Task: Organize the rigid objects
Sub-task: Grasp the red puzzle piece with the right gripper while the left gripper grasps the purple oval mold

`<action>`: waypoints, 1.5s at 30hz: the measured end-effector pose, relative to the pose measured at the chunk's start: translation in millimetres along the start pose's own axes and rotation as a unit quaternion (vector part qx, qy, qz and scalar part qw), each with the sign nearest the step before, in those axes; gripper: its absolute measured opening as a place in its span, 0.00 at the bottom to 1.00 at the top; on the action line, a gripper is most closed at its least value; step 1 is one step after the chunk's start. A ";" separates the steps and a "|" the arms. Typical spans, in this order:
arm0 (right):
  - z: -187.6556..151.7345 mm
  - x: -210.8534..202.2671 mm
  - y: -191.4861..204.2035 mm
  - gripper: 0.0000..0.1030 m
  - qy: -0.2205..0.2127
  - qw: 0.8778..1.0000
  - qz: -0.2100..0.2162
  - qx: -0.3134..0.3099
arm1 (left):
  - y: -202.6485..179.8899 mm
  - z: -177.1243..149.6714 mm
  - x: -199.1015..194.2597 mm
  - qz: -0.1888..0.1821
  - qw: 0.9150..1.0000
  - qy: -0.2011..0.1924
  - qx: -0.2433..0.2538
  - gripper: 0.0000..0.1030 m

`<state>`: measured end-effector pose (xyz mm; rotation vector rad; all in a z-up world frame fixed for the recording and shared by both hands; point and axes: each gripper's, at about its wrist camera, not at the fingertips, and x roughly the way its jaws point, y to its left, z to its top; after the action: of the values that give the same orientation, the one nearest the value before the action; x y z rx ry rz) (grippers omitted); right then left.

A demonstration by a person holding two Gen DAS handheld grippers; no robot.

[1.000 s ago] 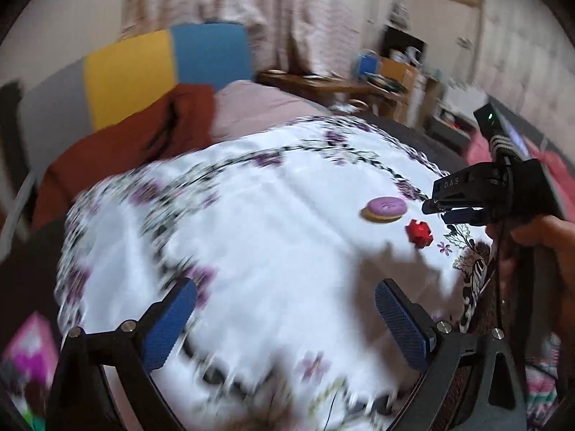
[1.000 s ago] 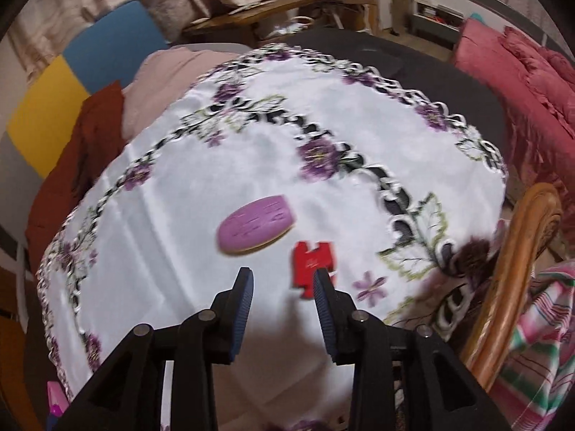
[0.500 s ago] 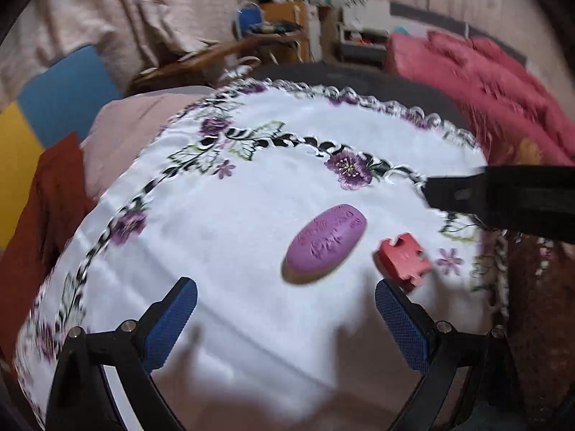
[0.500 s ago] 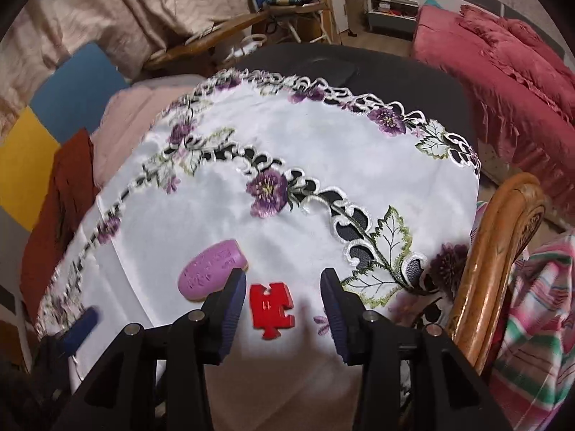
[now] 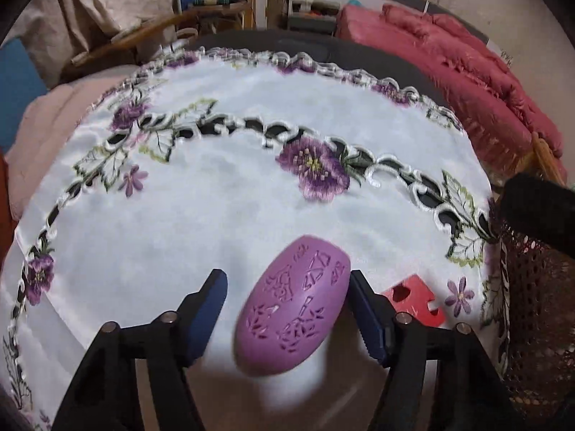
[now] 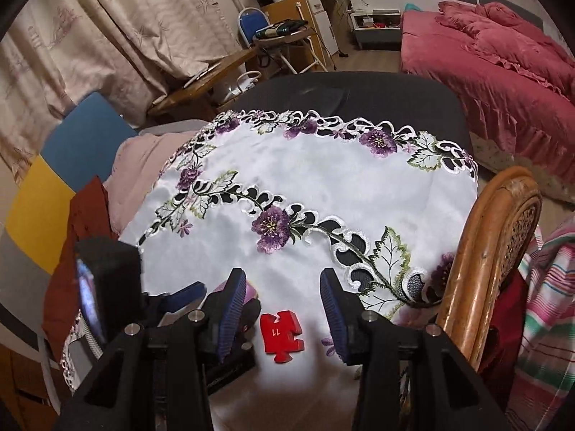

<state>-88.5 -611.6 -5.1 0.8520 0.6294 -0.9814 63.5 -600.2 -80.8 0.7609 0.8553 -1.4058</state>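
At the near right edge of the embroidered tablecloth [image 5: 222, 222], we have both tools down over the two small things to be tidied. Our left gripper [image 5: 287, 314] stands with its jaws apart around the purple oval piece [image 5: 293, 310]; the right pad looks to be touching the oval's side, while a clear gap shows between the left pad and the piece, so it is not yet clamped. Our right gripper [image 6: 284, 309] hangs with its jaws wide apart over the red puzzle piece [image 6: 282, 336], which lies flat on the cloth between the two pads and touches neither.

To do this step well, we judge that the left tool should shift a little to the right before closing, so the oval sits midway between the pads and is not pushed sideways across the slippery cloth. The oval is smooth and rounded, so we should close across its narrow middle, slowly. The red piece is thin and flat; we think the right tool must come lower, tips nearly on the cloth, and pinch its edges without catching the fabric. The two tools stand close together, so we move one at a time. The wooden chair back [image 6: 485, 251] stands just right of the table.
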 end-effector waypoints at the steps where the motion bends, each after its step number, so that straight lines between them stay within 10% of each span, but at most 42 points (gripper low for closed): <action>1: 0.0 3.1 0.9 0.42 0.007 1.000 -0.005 -0.005 | -0.5 -0.9 -1.1 -0.003 1.000 -0.007 -0.002 0.49; 15: -2.0 30.0 11.4 0.42 0.094 0.994 -0.029 -0.044 | 39.5 -55.1 -39.4 0.060 0.992 -0.032 -0.102 0.43; 26: -10.8 74.0 24.6 0.44 0.212 0.971 -0.068 -0.083 | 60.2 -127.3 -109.7 0.131 0.963 -0.084 -0.220 0.43; 45: -37.1 91.8 65.4 0.44 0.225 0.950 -0.095 -0.194 | 59.9 -203.1 -131.2 0.142 0.926 -0.121 -0.327 0.43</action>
<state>6.7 -602.5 -75.3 0.6701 1.2715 -0.7943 115.0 -356.5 -73.3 0.1773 0.9023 -0.8477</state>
